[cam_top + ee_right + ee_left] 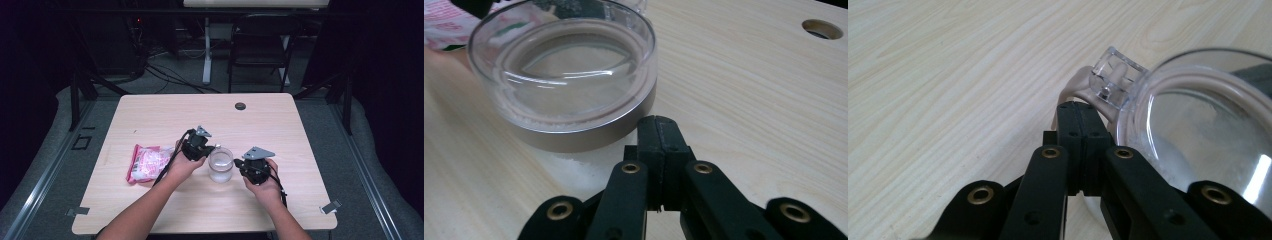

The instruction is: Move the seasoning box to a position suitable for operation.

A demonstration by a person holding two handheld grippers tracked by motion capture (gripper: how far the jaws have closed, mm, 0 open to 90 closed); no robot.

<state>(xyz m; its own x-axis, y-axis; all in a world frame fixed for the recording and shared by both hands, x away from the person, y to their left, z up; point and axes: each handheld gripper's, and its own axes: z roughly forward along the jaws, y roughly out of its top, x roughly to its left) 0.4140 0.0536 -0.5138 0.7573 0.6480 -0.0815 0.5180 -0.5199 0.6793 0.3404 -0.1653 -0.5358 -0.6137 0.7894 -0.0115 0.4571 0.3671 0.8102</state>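
Unreadably small print: pink packet (146,163) | clear jar (220,165) | both grippers' jaws clenched, empty

A lab or recording studio is suggested rather than a home. A bare pale wood-laminate table (150,115) with a round black cable grommet (240,106) is set on grey carpeted flooring (330,130), beyond the left gripper (212,146). Farther off, a black folding metal chair (260,47) and the white leg of another desk (206,50) are seen, with black cables (165,75) trailed across the floor. Dark drapes and black metal framing (75,95) are seen at both sides.
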